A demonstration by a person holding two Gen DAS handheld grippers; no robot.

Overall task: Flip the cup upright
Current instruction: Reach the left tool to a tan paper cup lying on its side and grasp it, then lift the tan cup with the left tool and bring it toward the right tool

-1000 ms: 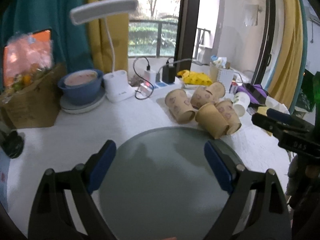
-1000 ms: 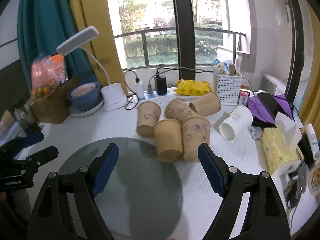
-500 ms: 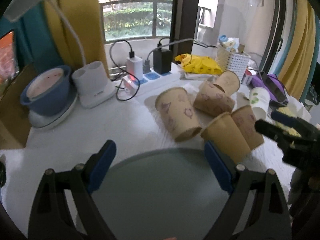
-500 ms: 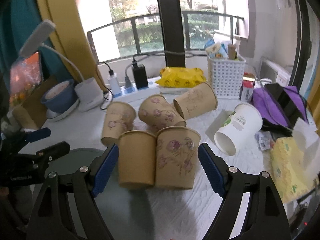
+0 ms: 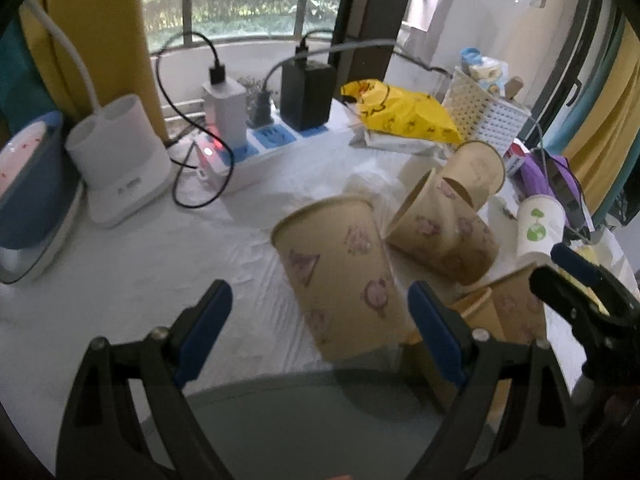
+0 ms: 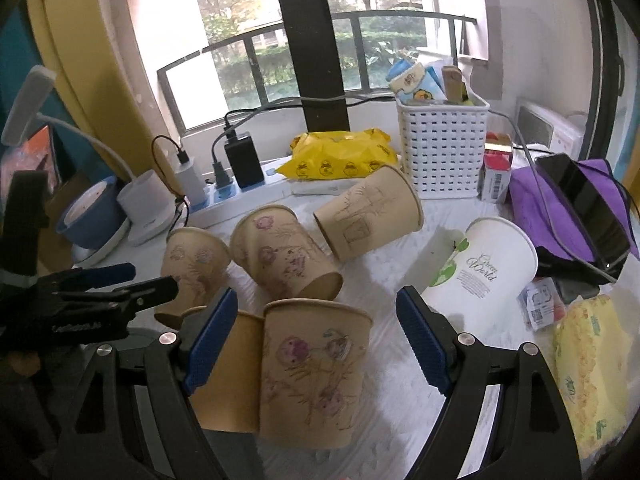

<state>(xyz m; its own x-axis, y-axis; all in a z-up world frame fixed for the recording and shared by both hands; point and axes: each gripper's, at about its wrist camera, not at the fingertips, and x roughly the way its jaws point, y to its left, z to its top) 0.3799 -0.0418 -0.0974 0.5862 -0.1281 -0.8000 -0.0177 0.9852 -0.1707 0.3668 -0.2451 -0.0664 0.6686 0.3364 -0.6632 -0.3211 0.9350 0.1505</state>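
Several brown paper cups lie tipped or upside down in a cluster on the white table. In the left wrist view, one upside-down brown cup (image 5: 344, 280) stands between my open left gripper (image 5: 318, 332) fingers, untouched. In the right wrist view, another upside-down brown cup (image 6: 314, 372) sits between the open right gripper (image 6: 316, 336) fingers, with a plain brown cup (image 6: 230, 376) beside it. More brown cups (image 6: 280, 252) (image 6: 368, 212) lie on their sides behind. A white cup (image 6: 480, 268) lies at the right.
A grey round mat (image 5: 312, 428) lies under my grippers. A power strip with chargers (image 5: 260, 136), a white lamp base (image 5: 120, 164), a blue bowl (image 5: 28, 192), a yellow packet (image 6: 340, 156), a white basket (image 6: 442, 148) and a purple cloth with a phone (image 6: 580, 200) line the table's back and right.
Both grippers have moved forward toward the cup cluster; each now has an upside-down brown cup between its open fingers. The cups have not moved.
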